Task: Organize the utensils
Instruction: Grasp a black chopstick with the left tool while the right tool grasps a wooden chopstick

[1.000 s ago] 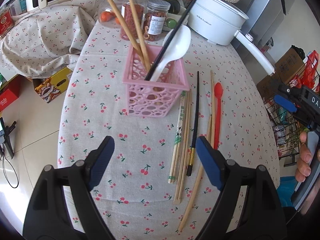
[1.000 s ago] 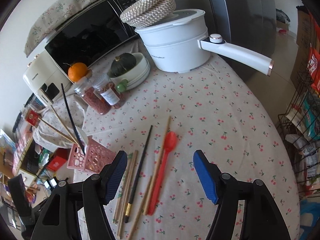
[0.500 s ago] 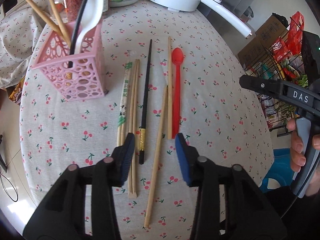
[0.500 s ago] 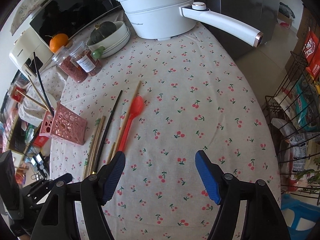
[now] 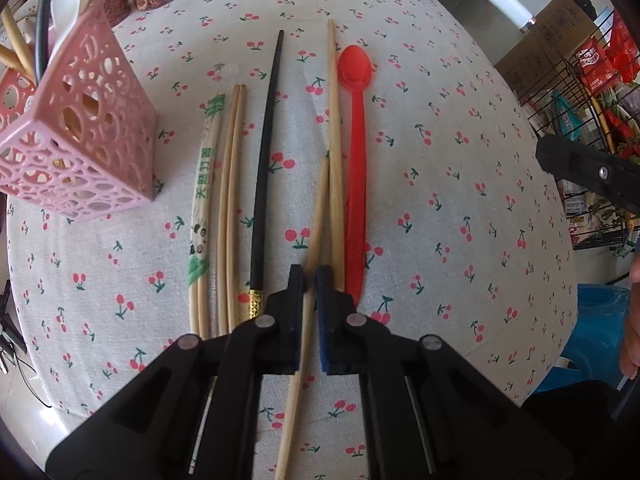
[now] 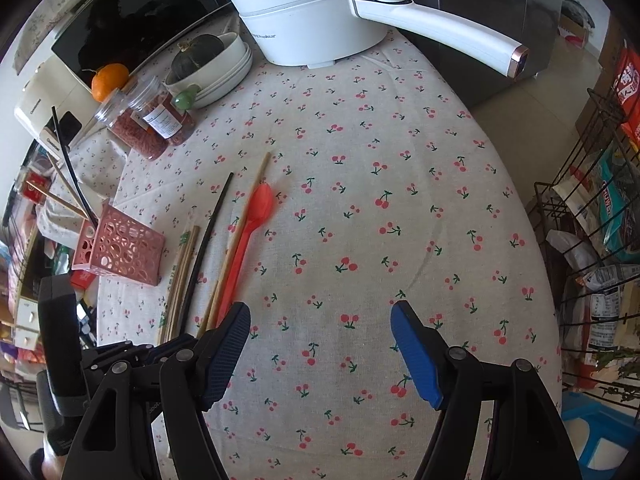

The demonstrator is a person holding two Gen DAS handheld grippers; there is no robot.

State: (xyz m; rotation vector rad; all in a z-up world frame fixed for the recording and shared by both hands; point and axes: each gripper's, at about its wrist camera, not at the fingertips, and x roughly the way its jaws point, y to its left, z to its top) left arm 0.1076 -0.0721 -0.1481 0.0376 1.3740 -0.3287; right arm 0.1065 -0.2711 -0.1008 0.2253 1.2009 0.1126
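Note:
Loose utensils lie in a row on the cherry-print tablecloth. From left to right they are paper-wrapped chopsticks, a bare wooden pair, a black chopstick, two wooden chopsticks and a red spoon. My left gripper points down at the table, shut on the nearer wooden chopstick, which runs between its pads. The pink basket stands to the left, holding a white spoon and chopsticks. My right gripper hovers open over bare cloth, to the right of the red spoon.
At the back stand a white electric pot with a long handle, two jars and stacked bowls with a squash. A wire rack of packets stands off the table's right edge. A blue stool is on the floor.
My left gripper came down and across from the basket to the row of utensils and went from wide open to shut on the wooden chopstick. The right gripper sank a little towards the cloth.

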